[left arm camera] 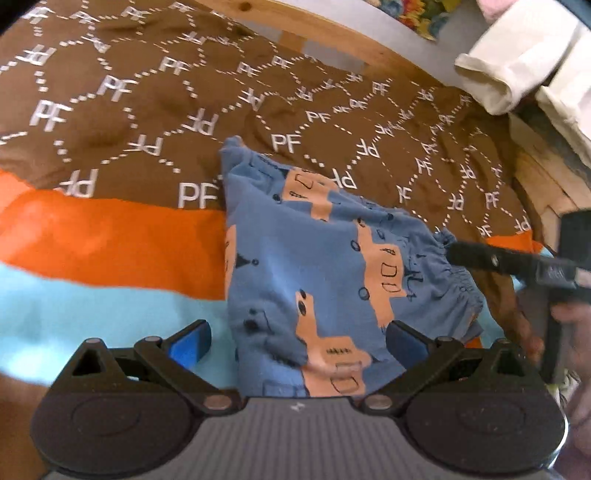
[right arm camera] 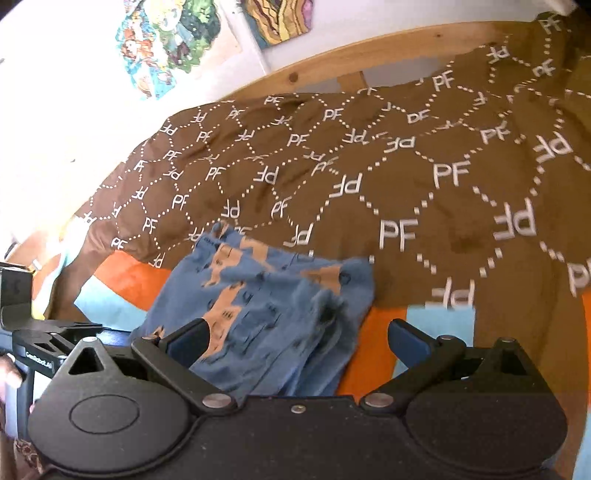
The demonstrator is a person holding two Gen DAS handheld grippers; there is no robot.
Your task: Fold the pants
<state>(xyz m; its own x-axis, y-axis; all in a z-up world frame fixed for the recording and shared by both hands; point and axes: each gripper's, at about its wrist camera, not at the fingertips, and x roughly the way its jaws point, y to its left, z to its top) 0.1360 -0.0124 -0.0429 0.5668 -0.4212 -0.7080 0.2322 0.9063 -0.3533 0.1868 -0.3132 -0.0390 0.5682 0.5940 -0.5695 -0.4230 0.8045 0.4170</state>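
- The pants (left arm camera: 317,266), blue with peach-coloured printed shapes, lie on the bed over the brown "PF" bedspread (left arm camera: 122,110) and its orange band (left arm camera: 110,240), already gathered into a compact, roughly doubled shape and not spread full length.
- In the left wrist view the left gripper (left arm camera: 297,341) has its jaws wide open with the near end of the pants lying between and just ahead of them; nothing is pinched.
- From that view the pants' long axis runs away from the left jaws, from near centre to a corner at the far left, with the gathered elastic waistband (left arm camera: 458,280) on the right edge.
- The right gripper (right arm camera: 297,341) also has its jaws spread wide, holding nothing; the near edge of the pants lies between them, nearer the left finger, whose tip overlaps the fabric.
- In the left view the right gripper's fingers (left arm camera: 491,258) reach in from the right, their tip at or just above the waistband; whether it touches cannot be told.
- Both grippers sit close to the garment: the left at its near end, the right at the waistband side.
- Judgement: the next fold likely turns on taking the near edge and carrying it along the long axis toward the far corner.
- Nothing lies on the bedspread beyond the pants; the wooden bed frame (left arm camera: 332,33) and a cream cloth (left arm camera: 517,62) at far right are well apart.
- The pictures are blurred, so fabric layers are hard to count.
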